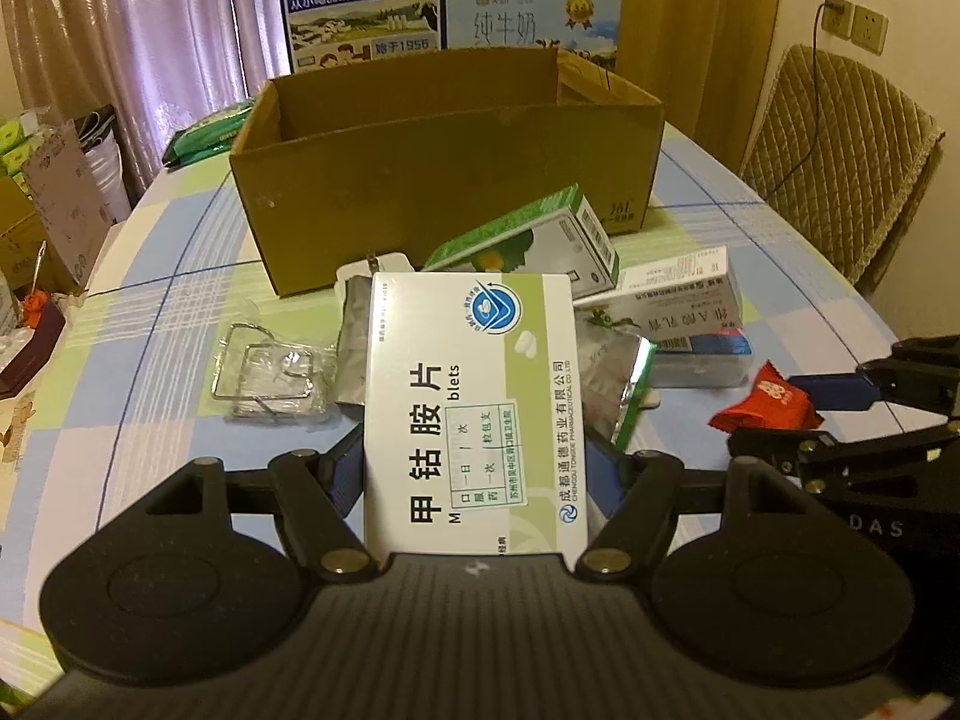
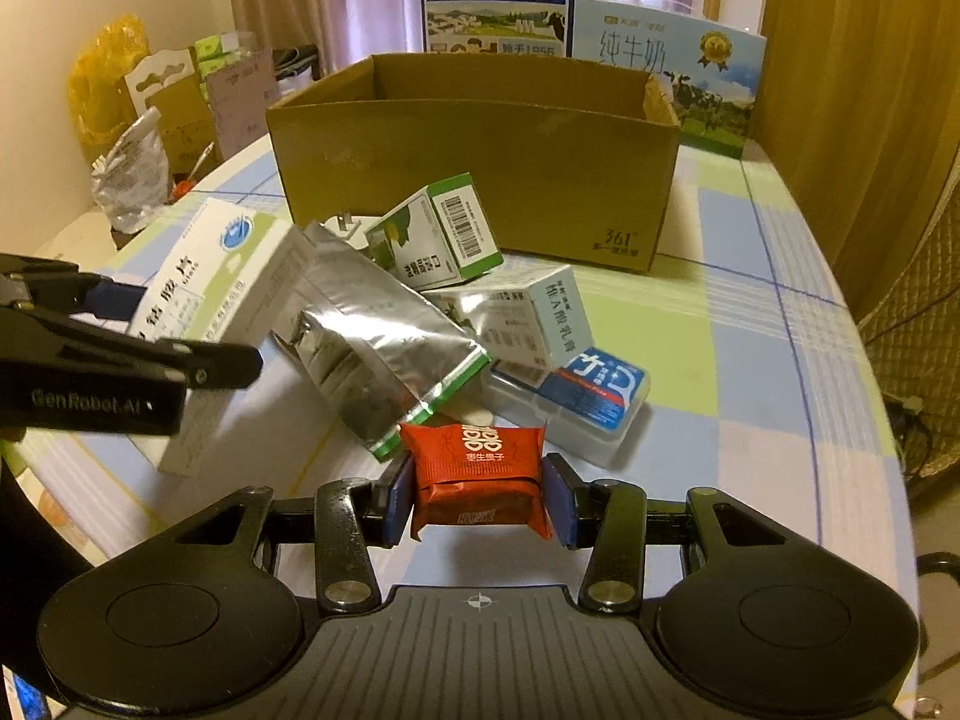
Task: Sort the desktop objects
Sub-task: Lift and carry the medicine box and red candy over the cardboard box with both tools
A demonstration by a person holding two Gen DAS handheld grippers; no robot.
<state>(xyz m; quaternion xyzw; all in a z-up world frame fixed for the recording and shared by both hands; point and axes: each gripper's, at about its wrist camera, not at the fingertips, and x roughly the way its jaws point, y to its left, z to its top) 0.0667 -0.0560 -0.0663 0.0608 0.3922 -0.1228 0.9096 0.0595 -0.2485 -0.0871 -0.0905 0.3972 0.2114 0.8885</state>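
My left gripper (image 1: 474, 480) was clamped on the white medicine box (image 1: 474, 414), its blue pads pressing the box's two long sides, the printed face turned up toward the camera. My right gripper (image 2: 480, 495) was clamped on the red candy packet (image 2: 480, 480), one pad against each end. Both loads sat near the loose pile on the checked tablecloth (image 2: 750, 312): a silver foil pouch (image 2: 384, 342), a green-and-white carton (image 2: 444, 234) tilted against a pale ointment box (image 2: 528, 312), and a clear plastic case with a blue label (image 2: 582, 402) (whether the candy packet touched the cloth, I could not tell). The open cardboard box (image 1: 444, 162) stood just behind the pile, with two milk cartons (image 1: 360, 0) upright beyond it. A wire hook in clear wrapping (image 1: 270, 372) lay left of the pile.
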